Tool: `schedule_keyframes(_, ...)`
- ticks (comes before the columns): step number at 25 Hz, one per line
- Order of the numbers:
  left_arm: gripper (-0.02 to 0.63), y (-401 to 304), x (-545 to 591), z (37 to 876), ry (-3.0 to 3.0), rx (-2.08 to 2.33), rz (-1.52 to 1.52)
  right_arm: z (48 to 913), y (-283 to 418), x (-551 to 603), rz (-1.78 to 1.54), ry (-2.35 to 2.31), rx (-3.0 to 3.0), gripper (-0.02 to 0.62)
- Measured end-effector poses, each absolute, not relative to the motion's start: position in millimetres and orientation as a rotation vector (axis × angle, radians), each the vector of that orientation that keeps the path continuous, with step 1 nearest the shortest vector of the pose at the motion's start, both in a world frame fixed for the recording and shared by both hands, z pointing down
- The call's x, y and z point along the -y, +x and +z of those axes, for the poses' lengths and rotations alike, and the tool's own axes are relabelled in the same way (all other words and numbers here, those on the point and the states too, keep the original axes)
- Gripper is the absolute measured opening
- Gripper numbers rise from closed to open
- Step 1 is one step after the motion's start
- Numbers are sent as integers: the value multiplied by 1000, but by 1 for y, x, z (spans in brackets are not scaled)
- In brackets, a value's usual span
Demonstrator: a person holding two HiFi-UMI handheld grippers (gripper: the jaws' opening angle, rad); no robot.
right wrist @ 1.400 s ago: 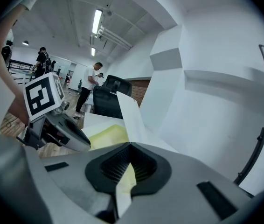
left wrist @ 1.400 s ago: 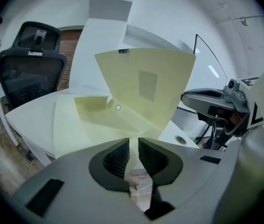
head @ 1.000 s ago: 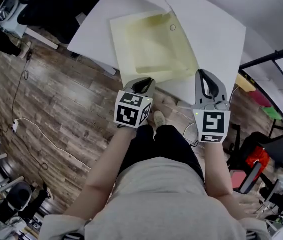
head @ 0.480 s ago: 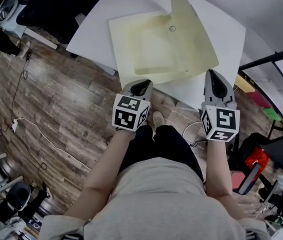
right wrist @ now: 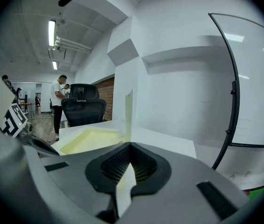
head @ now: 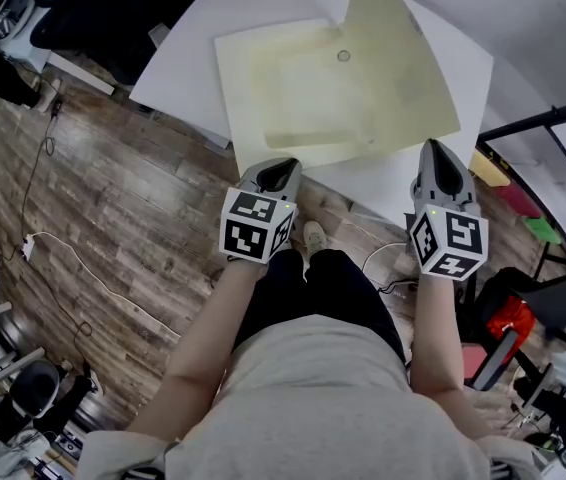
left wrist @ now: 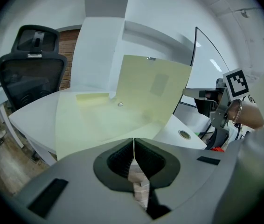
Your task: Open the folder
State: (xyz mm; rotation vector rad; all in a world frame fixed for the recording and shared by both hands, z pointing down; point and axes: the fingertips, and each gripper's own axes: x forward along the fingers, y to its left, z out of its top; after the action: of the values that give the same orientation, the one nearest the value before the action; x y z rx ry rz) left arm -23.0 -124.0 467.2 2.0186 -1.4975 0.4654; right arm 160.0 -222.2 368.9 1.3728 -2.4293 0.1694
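Note:
A pale yellow folder (head: 303,88) lies on the white table (head: 193,58), its near edge toward me. My left gripper (head: 281,165) is shut at that near edge, pinning the lower sheet (left wrist: 99,120). My right gripper (head: 438,153) is shut on the corner of the cover (head: 403,78), which stands raised and swung out to the right. In the left gripper view the cover (left wrist: 155,92) rises as a tilted sheet. The right gripper view shows the cover (right wrist: 128,120) edge-on, running up from between the jaws, with the open folder (right wrist: 87,139) to its left.
A black office chair (left wrist: 34,73) stands at the table's far side. A black-framed glass panel (right wrist: 232,87) rises at the right. People (right wrist: 57,101) stand far back in the room. Cables lie on the wood floor (head: 83,218).
My right gripper has moved right and rolled, carrying the cover with it; the cover has swung from nearly flat to raised and spread wider. The left gripper has stayed put.

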Motion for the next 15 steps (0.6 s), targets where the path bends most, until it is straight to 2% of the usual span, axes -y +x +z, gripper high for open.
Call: schedule_keyframes(15,20,-25,127,468,1991,1515,452,385,191,251,292,1428,2376,25)
